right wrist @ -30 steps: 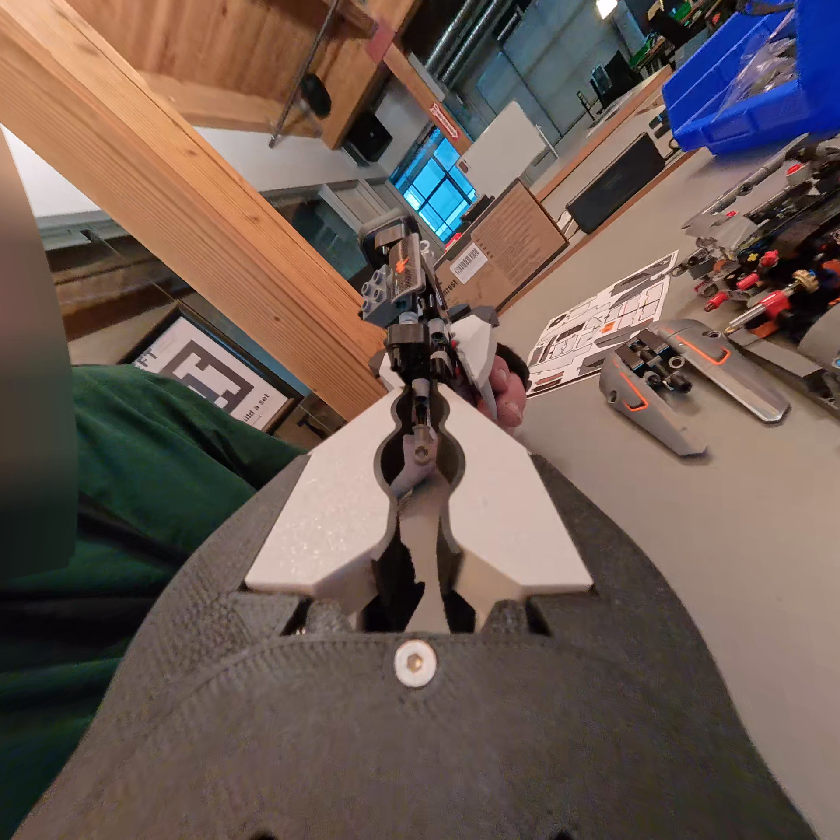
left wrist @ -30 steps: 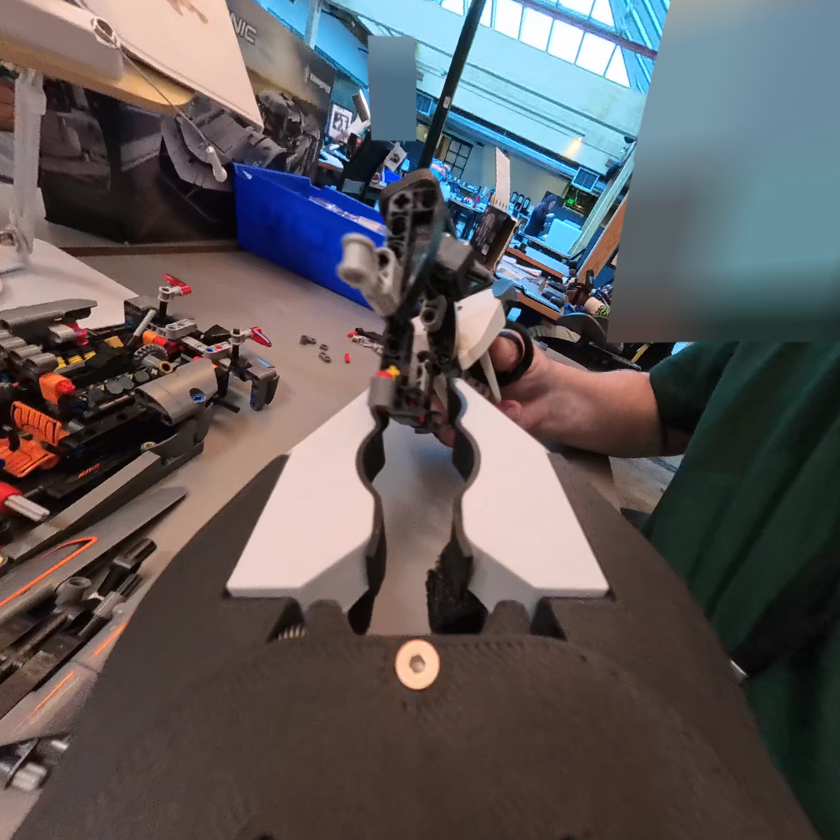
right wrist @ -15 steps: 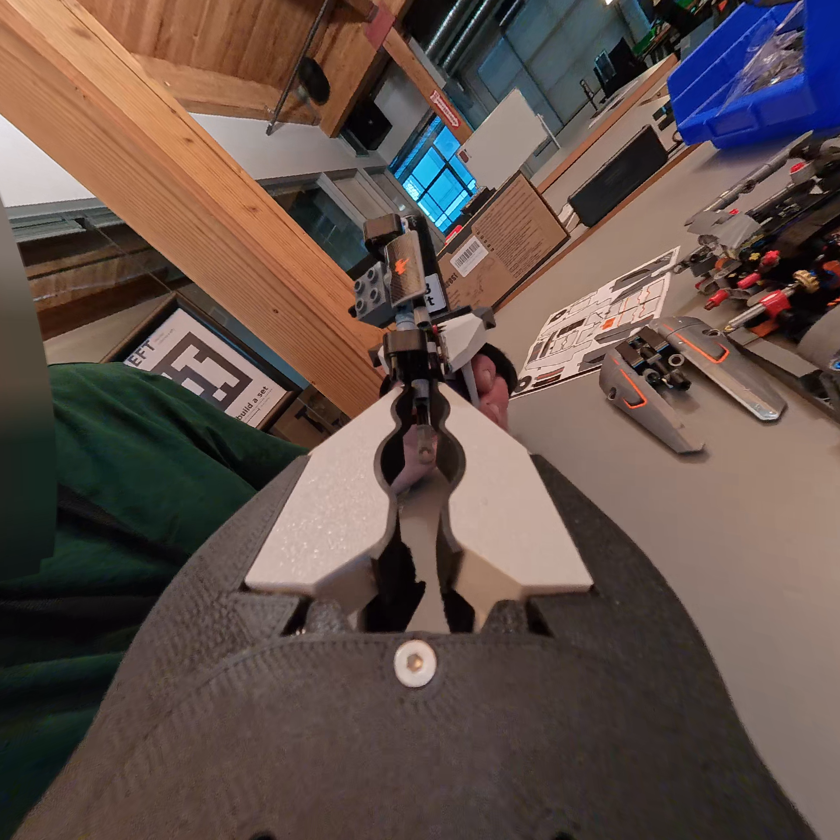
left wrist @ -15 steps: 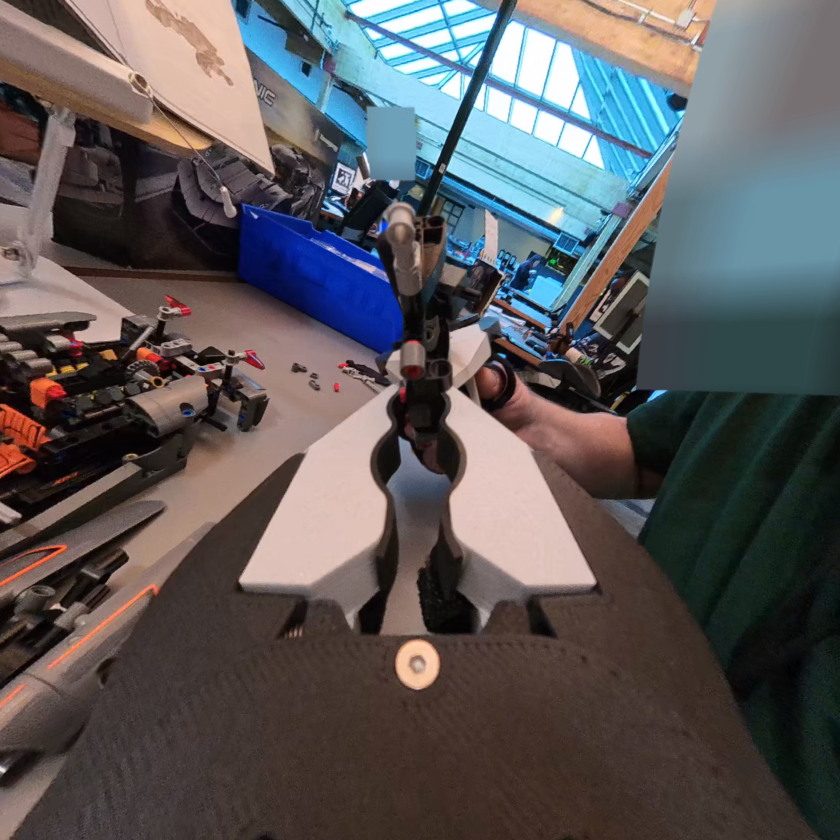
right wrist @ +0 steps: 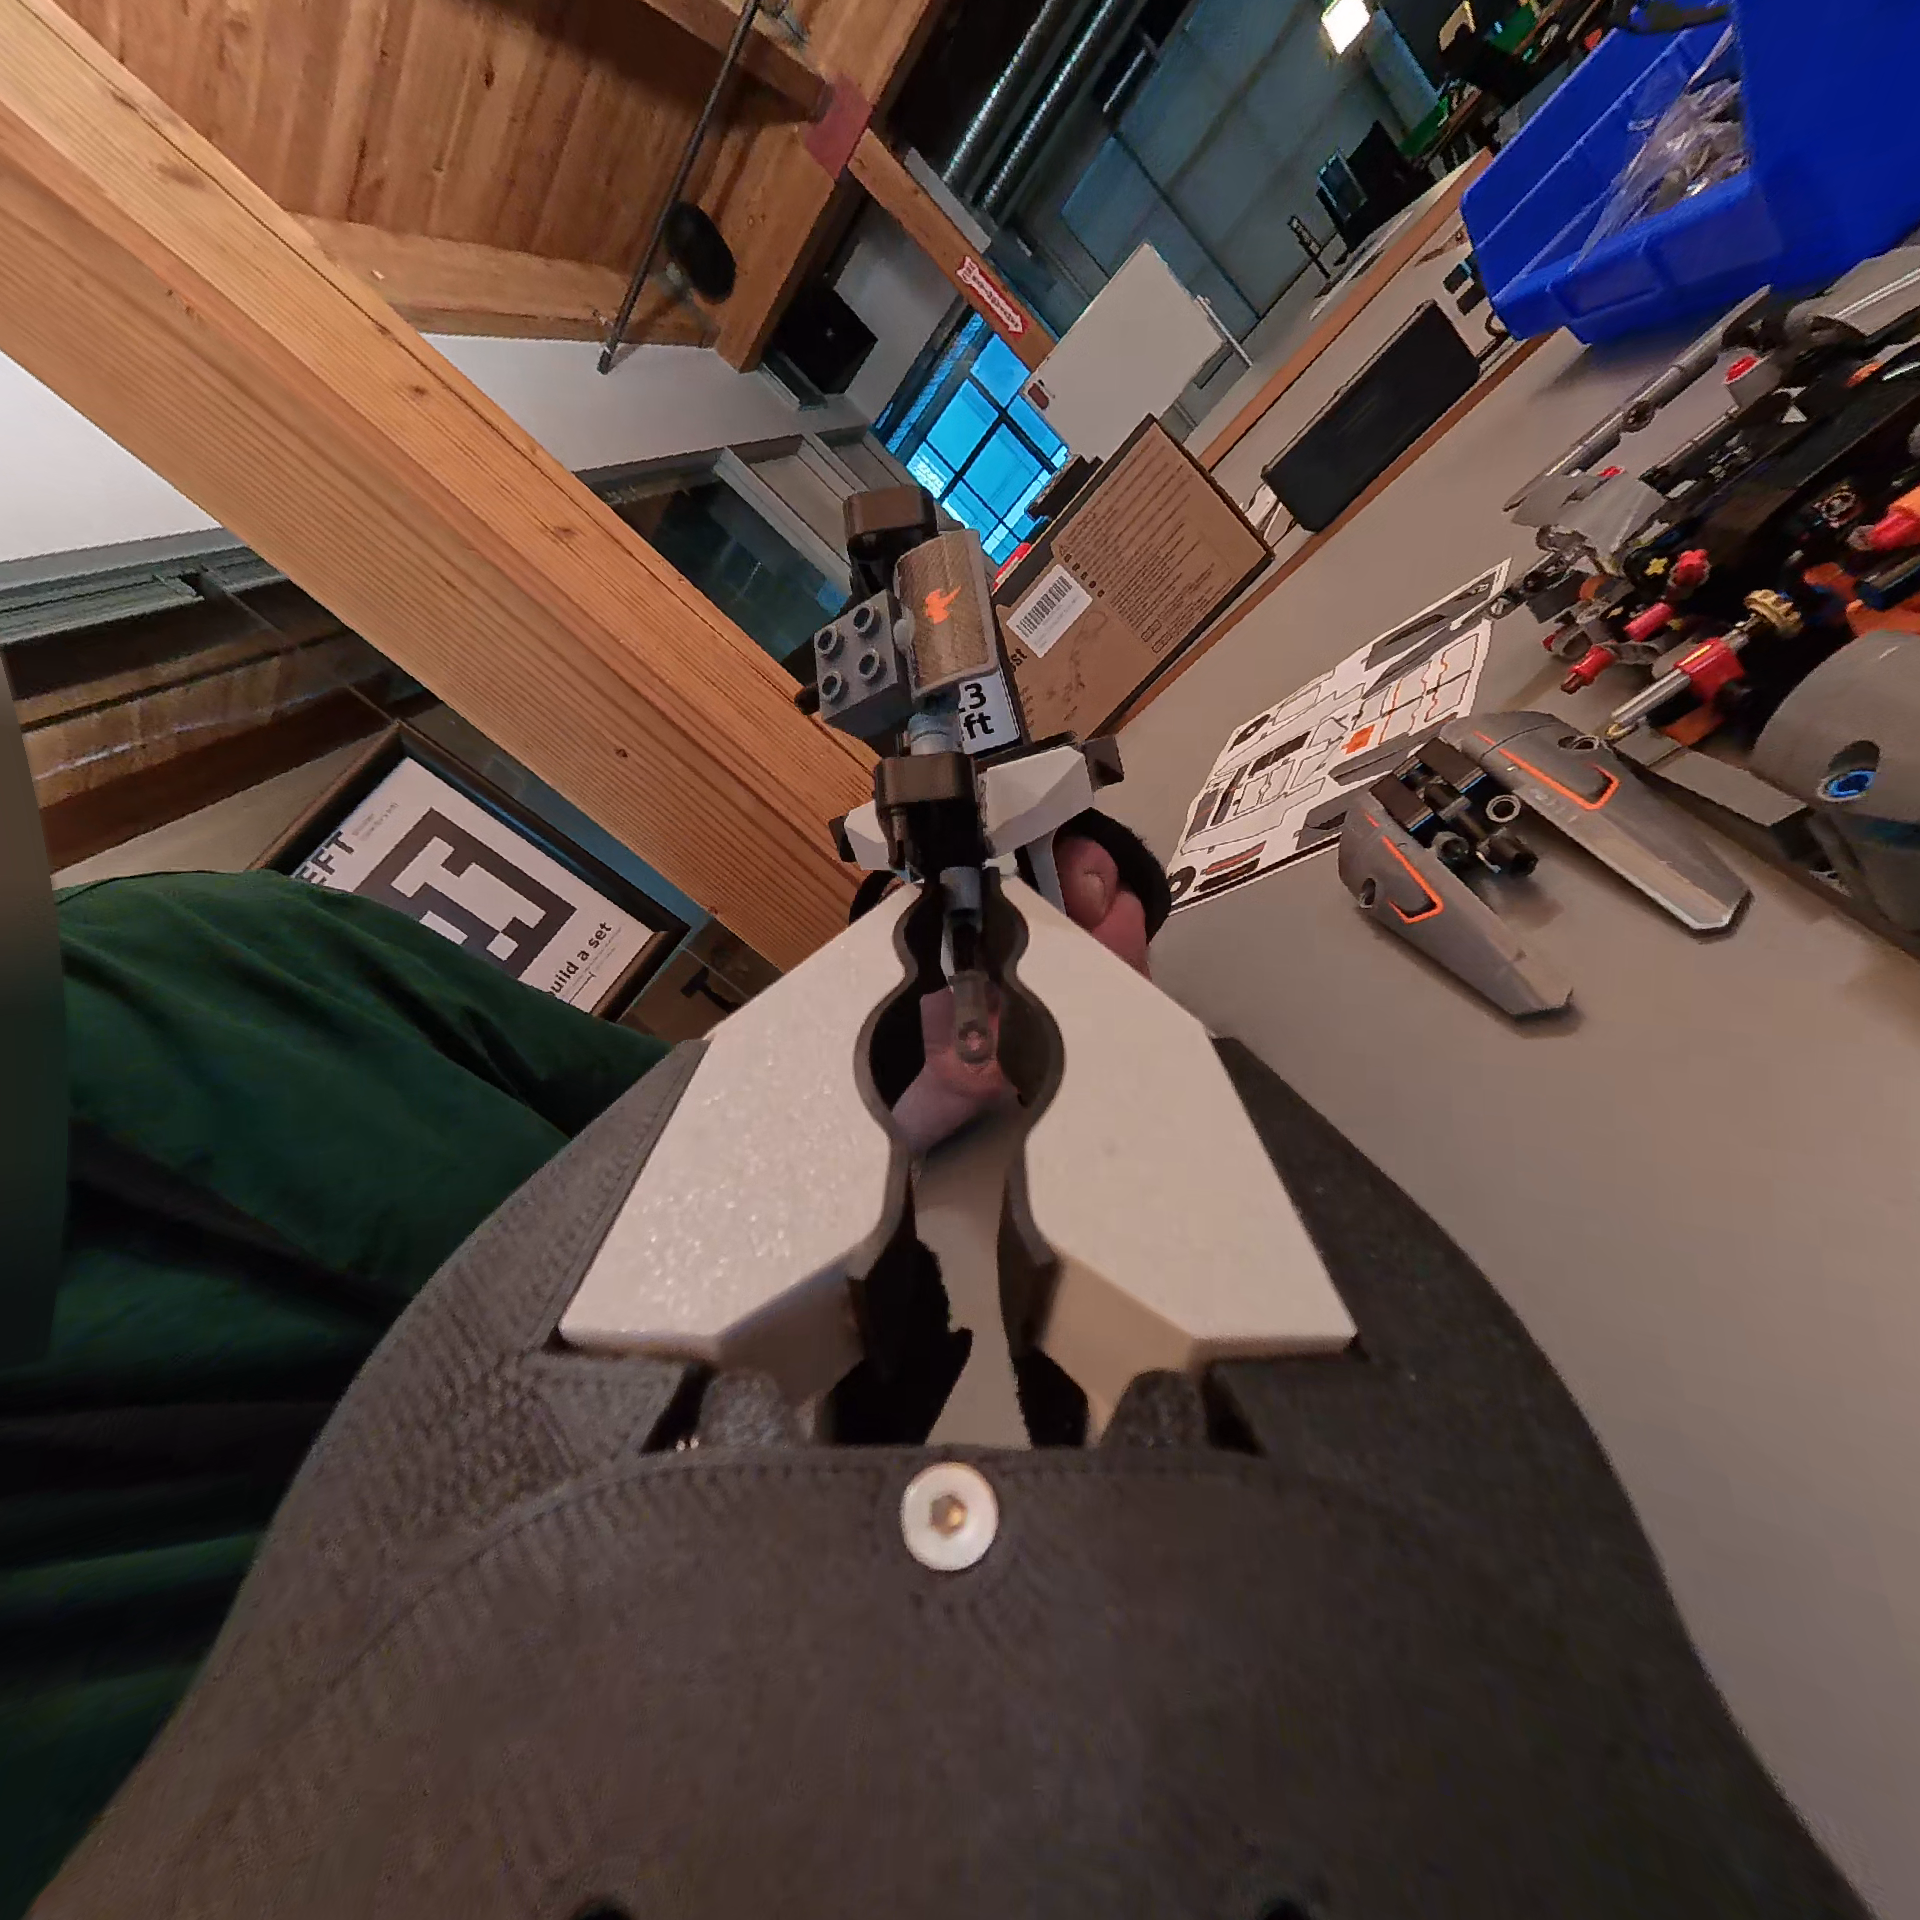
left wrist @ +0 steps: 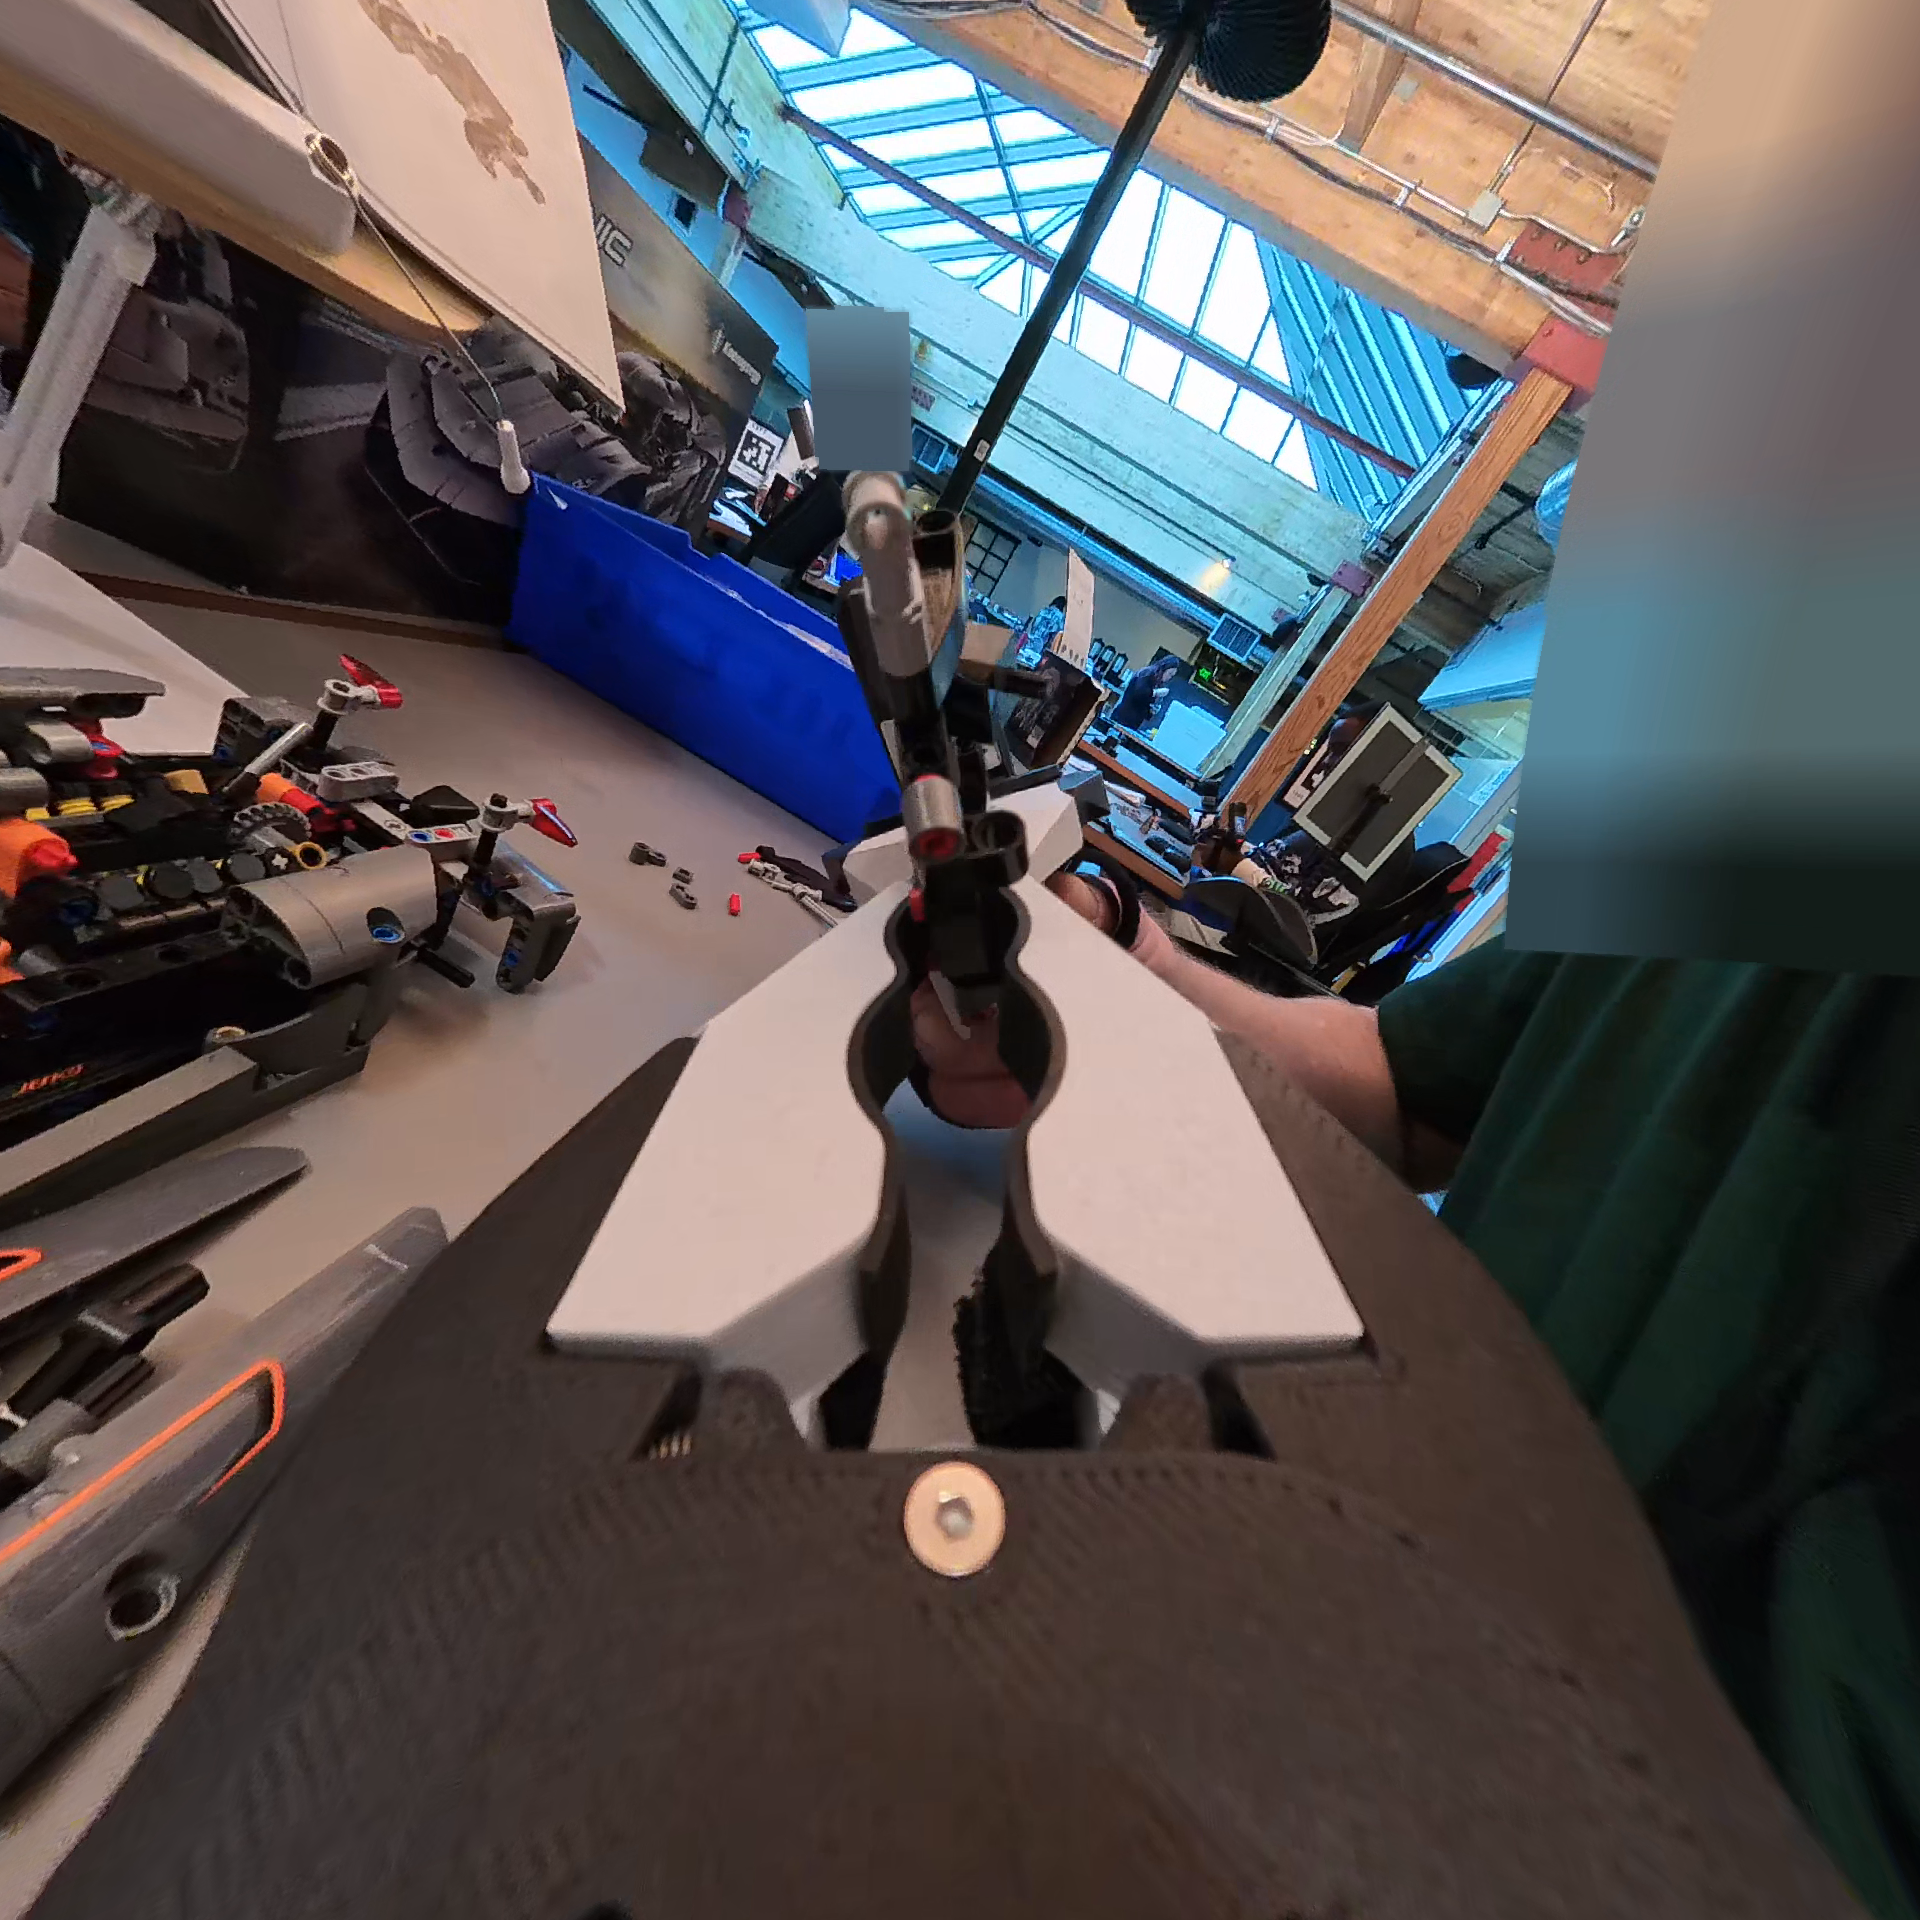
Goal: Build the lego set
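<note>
A small black and grey lego sub-assembly (left wrist: 914, 665) is held up in the air between both grippers. My left gripper (left wrist: 956, 914) is shut on its lower end. The right gripper's white fingers (left wrist: 1039, 831) show just behind it, with a hand. In the right wrist view my right gripper (right wrist: 956, 904) is shut on the same sub-assembly (right wrist: 914, 644), which carries a studded grey block and an orange-marked cylinder on top. The left gripper's white fingers (right wrist: 1039, 800) grip it from the far side.
The part-built lego car (left wrist: 208, 883) lies on the grey table (left wrist: 520, 1060), also in the right wrist view (right wrist: 1766, 582). Grey body panels with orange lines (right wrist: 1475, 873), a sticker sheet (right wrist: 1340, 748), loose small parts (left wrist: 675, 883) and a blue bin (left wrist: 675, 644) are nearby.
Both grippers have tilted upward with the sub-assembly. It has turned between them: the light grey pin that stuck out to the left now points up. Both grips are unchanged.
</note>
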The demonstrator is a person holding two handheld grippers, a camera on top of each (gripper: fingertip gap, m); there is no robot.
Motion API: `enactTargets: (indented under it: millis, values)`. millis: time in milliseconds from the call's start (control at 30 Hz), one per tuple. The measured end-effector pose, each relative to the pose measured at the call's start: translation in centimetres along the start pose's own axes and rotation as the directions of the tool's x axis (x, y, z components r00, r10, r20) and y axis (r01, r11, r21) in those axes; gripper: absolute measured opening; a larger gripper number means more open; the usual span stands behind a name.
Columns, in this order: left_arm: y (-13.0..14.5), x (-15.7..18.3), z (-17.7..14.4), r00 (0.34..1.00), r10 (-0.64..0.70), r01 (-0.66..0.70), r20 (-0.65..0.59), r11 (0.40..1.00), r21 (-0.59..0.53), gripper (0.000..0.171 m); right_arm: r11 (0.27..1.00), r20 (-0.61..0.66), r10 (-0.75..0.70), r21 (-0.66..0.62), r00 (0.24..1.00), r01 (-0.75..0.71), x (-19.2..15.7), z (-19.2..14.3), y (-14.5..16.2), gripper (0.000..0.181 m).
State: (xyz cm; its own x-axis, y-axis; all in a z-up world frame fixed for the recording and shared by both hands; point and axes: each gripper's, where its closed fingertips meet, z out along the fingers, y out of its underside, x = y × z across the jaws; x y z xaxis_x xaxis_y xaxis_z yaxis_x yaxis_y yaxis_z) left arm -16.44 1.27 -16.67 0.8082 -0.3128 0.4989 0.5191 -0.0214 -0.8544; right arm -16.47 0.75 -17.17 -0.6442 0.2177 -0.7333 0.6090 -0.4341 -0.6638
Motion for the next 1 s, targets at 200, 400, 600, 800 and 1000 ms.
enactTargets:
  millis: [200, 400, 600, 800, 1000]
  values:
    - [-0.6, -0.1, 0.0, 1.0, -0.013, 0.013, 0.0, 0.999, 0.038, 0.007, 1.0, -0.012, -0.021, 0.012, 1.0, 0.021, 0.0, 0.0, -0.3, 0.006]
    - [-1.2, -0.4, 0.0, 0.997, -0.071, 0.072, -0.01, 0.992, 0.104, 0.007, 0.998, -0.05, -0.056, 0.014, 0.997, 0.057, 0.3, -0.4, -0.7, 0.011]
    - [-1.2, -0.5, 0.3, 0.995, -0.1, 0.101, -0.017, 0.987, 0.127, 0.007, 0.995, -0.068, -0.099, -0.019, 0.993, 0.098, 0.3, -0.6, -0.6, 0.006]
    - [-1.3, -0.5, 0.4, 0.994, -0.11, 0.112, -0.023, 0.984, 0.142, 0.007, 0.994, -0.08, -0.107, -0.027, 0.991, 0.106, 0.3, -0.6, -0.5, 0.005]
    - [-1.3, -0.7, 0.3, 0.993, -0.115, 0.117, -0.023, 0.982, 0.15, 0.007, 0.994, -0.091, -0.108, -0.019, 0.99, 0.107, 0.5, -0.4, -0.5, 0.005]
